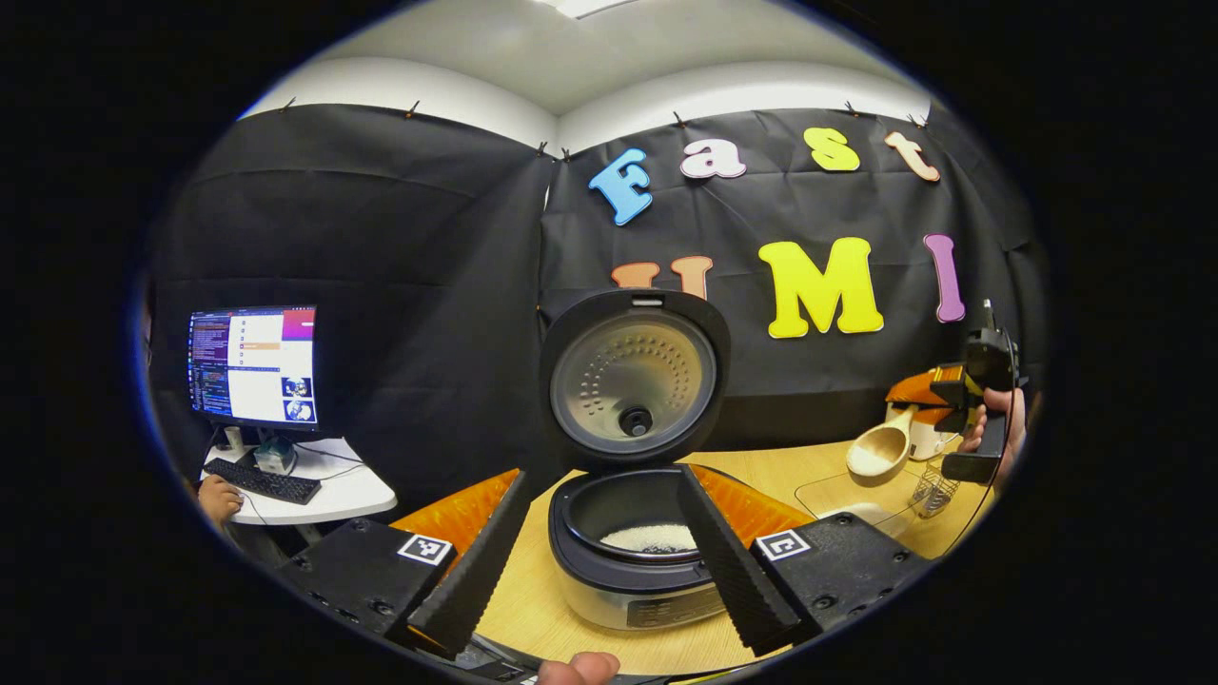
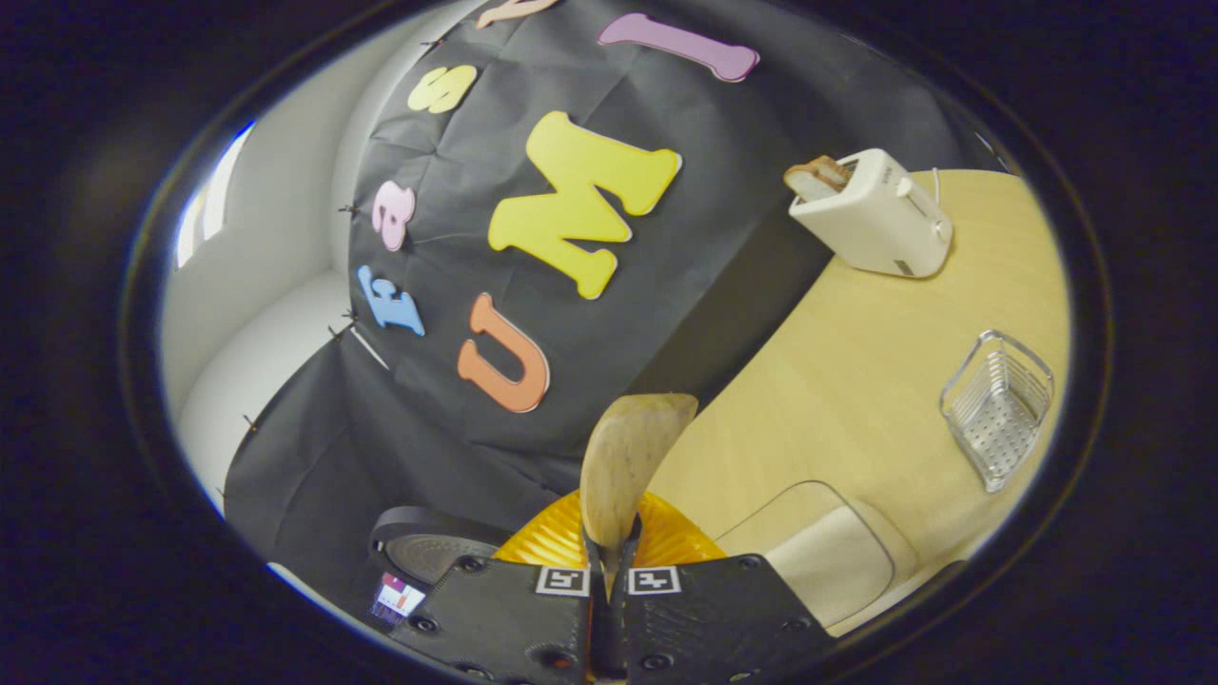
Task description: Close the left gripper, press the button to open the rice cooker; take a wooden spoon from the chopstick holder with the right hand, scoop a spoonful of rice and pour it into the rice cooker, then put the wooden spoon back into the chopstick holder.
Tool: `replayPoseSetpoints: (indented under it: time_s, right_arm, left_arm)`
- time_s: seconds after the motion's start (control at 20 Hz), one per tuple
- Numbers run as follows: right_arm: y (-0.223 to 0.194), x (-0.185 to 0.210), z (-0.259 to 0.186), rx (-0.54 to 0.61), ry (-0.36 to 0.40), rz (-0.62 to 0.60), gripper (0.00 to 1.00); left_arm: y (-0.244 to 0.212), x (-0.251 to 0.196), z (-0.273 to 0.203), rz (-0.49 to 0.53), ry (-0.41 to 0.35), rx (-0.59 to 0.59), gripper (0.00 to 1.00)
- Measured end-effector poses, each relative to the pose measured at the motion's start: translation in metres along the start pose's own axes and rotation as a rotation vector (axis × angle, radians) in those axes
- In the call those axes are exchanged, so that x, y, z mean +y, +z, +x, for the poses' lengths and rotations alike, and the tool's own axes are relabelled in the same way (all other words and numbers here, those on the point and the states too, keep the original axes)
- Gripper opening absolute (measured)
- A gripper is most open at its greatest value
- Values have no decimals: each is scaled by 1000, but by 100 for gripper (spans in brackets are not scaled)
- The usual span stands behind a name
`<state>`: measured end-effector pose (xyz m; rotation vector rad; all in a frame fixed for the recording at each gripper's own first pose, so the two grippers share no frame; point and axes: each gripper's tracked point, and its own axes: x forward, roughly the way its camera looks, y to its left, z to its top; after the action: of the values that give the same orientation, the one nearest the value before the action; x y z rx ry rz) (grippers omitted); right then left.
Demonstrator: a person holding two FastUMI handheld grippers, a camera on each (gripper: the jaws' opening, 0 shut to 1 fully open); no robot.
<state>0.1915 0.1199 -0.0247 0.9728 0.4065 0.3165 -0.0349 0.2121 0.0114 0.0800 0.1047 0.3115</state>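
Note:
The rice cooker (image 1: pixel 636 571) stands open on the wooden table, its lid (image 1: pixel 633 381) raised upright and white rice (image 1: pixel 652 538) lying in the pot. My left gripper (image 1: pixel 601 571) is open, its two fingers spread to either side of the cooker's front. At the far right a hand holds my right gripper (image 1: pixel 980 400) above the table with the wooden spoon (image 1: pixel 880 449) sticking out toward the cooker. In the right gripper view the right gripper (image 2: pixel 609 557) is shut on the handle of the wooden spoon (image 2: pixel 630 457), whose bowl points up. The wire chopstick holder (image 2: pixel 997 407) stands on the table to the right.
A white toaster (image 2: pixel 871 209) with a bread slice stands at the table's back. A clear container of rice (image 2: pixel 828 561) lies near the right gripper. The cooker's lid (image 2: pixel 428 547) shows low left. A monitor (image 1: pixel 255 363) and keyboard (image 1: pixel 265 480) sit on a side desk, left.

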Motion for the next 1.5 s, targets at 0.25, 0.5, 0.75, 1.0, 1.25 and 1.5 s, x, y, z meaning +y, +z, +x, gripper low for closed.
replayPoseSetpoints:
  time_s: [0.25,0.5,0.75,1.0,1.25,1.5]
  right_arm:
    - [-36,63,25,85,93,-15,0]
    - [-77,103,46,137,144,-53,0]
    - [-120,123,69,194,157,-93,0]
    - [-138,131,81,187,142,-187,0]
    - [-142,134,91,122,115,-374,0]
    - [-151,138,97,98,112,-489,0]
  left_arm:
    - [1,6,-2,0,6,-3,100]
    - [-5,25,0,-21,25,9,100]
    - [-16,37,2,-26,42,41,100]
    - [-23,46,4,-7,64,63,100]
    - [-27,50,5,-1,63,73,100]
    - [-21,49,4,4,59,50,100]
